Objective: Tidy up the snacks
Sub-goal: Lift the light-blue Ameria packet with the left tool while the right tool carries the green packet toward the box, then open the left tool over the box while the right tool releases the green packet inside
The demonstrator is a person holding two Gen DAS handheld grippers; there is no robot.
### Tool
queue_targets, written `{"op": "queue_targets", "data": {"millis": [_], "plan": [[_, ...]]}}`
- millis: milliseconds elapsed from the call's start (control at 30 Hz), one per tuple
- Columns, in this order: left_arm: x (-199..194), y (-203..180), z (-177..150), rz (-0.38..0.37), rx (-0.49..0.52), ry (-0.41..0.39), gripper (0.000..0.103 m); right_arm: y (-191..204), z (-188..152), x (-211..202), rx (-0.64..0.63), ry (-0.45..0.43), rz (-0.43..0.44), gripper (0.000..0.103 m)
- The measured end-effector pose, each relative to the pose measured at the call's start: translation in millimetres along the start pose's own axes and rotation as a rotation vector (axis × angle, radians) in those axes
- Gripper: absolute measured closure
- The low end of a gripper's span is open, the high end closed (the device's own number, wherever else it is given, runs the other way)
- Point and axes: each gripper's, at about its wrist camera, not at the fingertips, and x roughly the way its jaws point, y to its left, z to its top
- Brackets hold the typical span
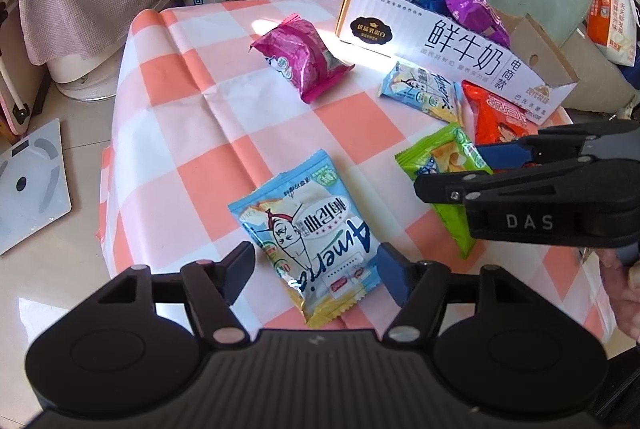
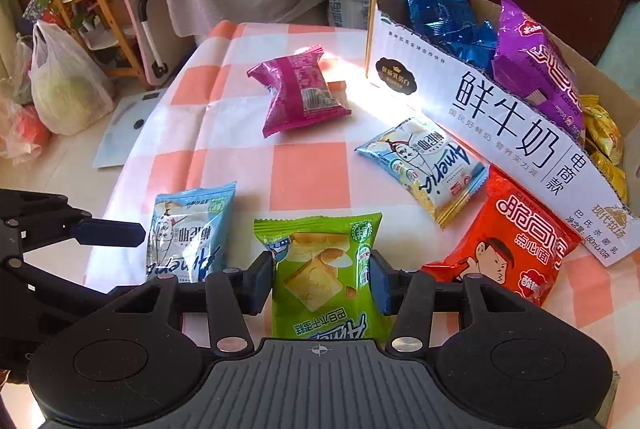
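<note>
- Right gripper (image 2: 322, 279) sits closest in the right wrist view, pads flanking the green snack pkt (image 2: 326, 273) on both side edges. Jaws narrow, looks like it's pinching the pkt; left pad seems to touch, right pad at the edge, contact not 100% clear.
- Left gripper (image 1: 316, 275) is spread wider, straddling the near blue pkt (image 1: 310, 237) w/o squeezing it; nothing held.
- Risk 1: green pkt is air-puffed & slick. Pinch across the width could let it squirt out or fold, esp. if grip is only on the crimped side edges. Drop likely mid-carry to the box (image 2: 500, 133).
- Risk 2: both grippers close together; left finger tip is just beside the blue pkt next to the green one, so lifting either could snag the neighbour or knock the tools together.
- Risk 3: red pkt (image 2: 504, 249) lies just right of the right gripper & against the box wall; a swing toward the box may drag it.
- Risk 4: box already crowded w/ blue foil, purple & yellow pkts; a sloppy drop could land on the rim & slide back out.
- Green pkt orientation: flat on checked cloth (image 2: 308, 165), long axis running away from the camera, roughly in line w/ gripper fingers. Print reads upside-down from here, so its top end points toward the camera.
- Near blue pkt: flat, long axis slightly diagonal in the left wrist view, top end also nearer the camera.
- Still on the table, outside box: pink pkt (image 2: 300, 93), 2nd blue pkt (image 2: 424, 165) near the box front.
</note>
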Motion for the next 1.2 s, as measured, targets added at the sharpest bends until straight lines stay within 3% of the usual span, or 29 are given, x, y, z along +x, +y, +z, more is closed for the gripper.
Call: {"op": "queue_targets", "data": {"millis": [100, 300, 367, 433, 600, 933, 1200], "plan": [[4.4, -4.1, 5.2, 0.02, -0.048, -0.002, 0.033, -9.2, 2.3, -2.9, 0.031, -0.018, -0.02, 0.055], [18.0, -21.8, 4.5, 0.148, -0.028, -0.017, 0.029, -15.7, 3.1, -4.4, 0.048, -0.024, -0.034, 0.055], [20.1, -27.0, 2.4, 0.184, -0.005, -0.021, 0.032, -12.9, 2.5, -4.0, 0.037, -0.022, -0.031, 0.055], [18.4, -29.3, 0.4, 0.2, 0.012, -0.038, 0.047, -11.3, 2.2, -3.9, 0.029, -0.02, -0.028, 0.055], [12.4, -23.4, 2.1, 0.126, -0.039, -0.04, 0.05, -13.1, 2.6, -7.5, 0.038, -0.032, -0.025, 0.055], [-8.5, -35.2, 19.9, 0.16, -0.011, -0.156, 0.05, -18.5, 6.9, -25.4, 0.05, -0.092, -0.028, 0.055], [-15.3, -43.6, 48.7, 0.185, -0.018, -0.218, 0.05, -29.5, 14.9, -37.4, 0.056, -0.15, -0.105, 0.055]]}}
